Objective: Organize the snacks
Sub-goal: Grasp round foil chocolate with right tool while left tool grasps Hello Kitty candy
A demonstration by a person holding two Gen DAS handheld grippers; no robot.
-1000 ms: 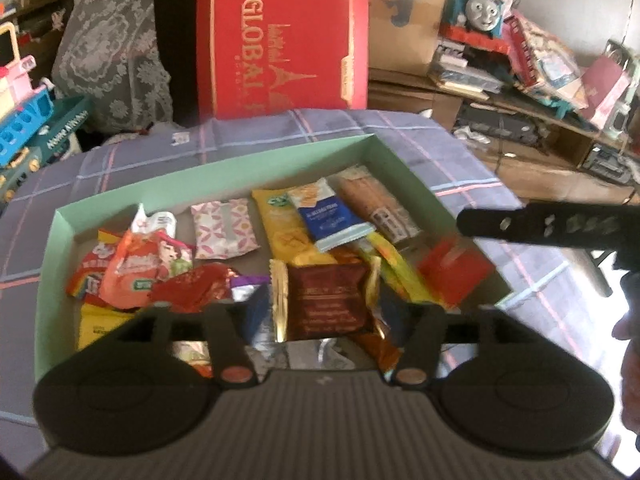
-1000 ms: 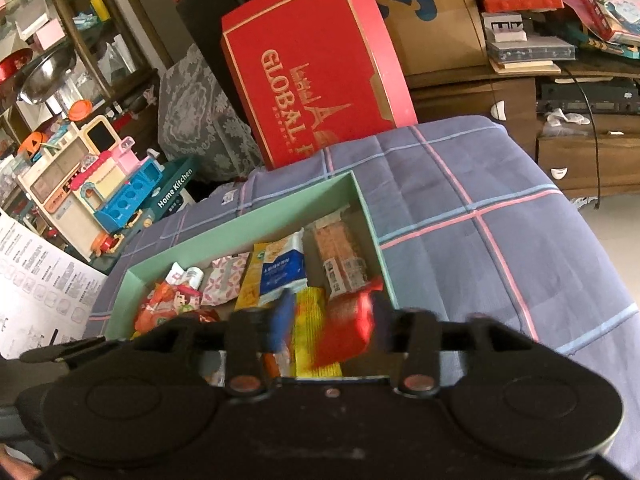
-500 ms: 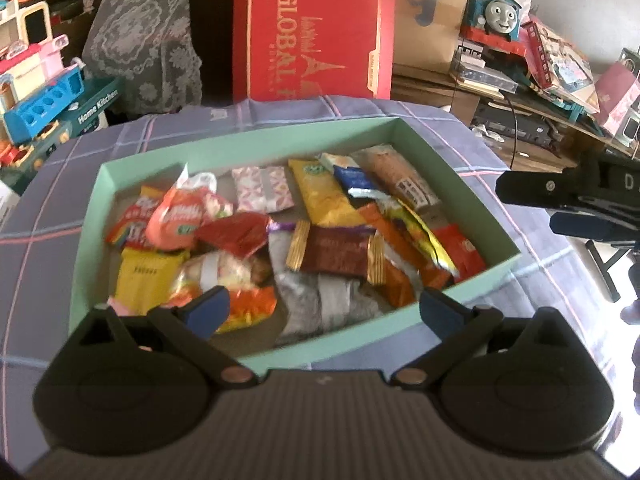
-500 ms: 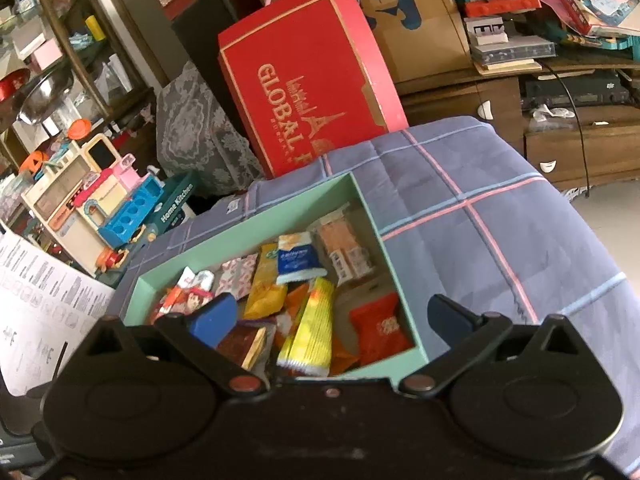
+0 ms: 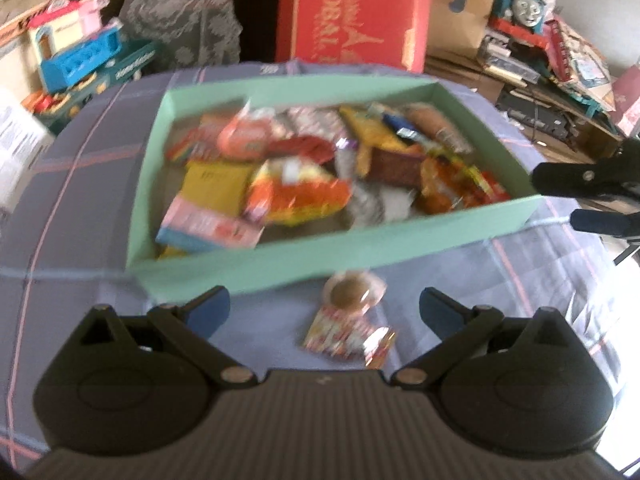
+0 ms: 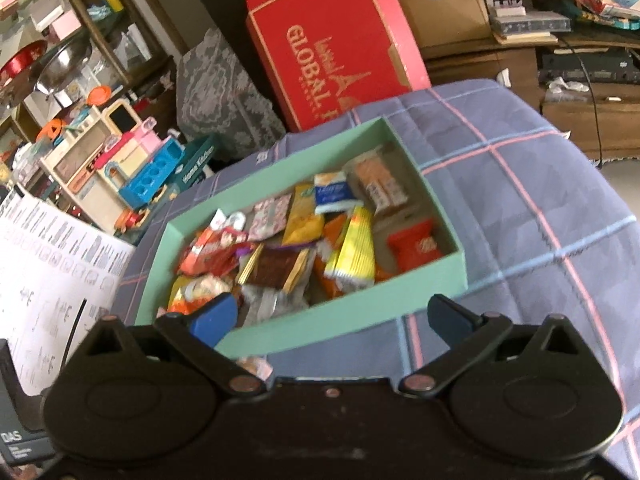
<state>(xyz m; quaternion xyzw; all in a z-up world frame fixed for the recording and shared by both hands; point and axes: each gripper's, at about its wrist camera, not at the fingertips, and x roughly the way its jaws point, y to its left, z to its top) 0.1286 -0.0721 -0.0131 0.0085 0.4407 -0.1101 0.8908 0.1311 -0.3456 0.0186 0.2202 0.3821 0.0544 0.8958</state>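
Your fingers on the left gripper have just spread wide, nothing between; the right gripper likewise, empty. Most snacks lie loose in the mint-green box on the plaid-covered desk. Left to do, I judge: a round cookie pack and a pink-patterned packet outside, just beside its near wall. Legible: "GLOBAL" on the red carton; snack labels too blurred.

You have opened both jaws wide, dropped the brown packet and red packet into the green box, and withdrawn.
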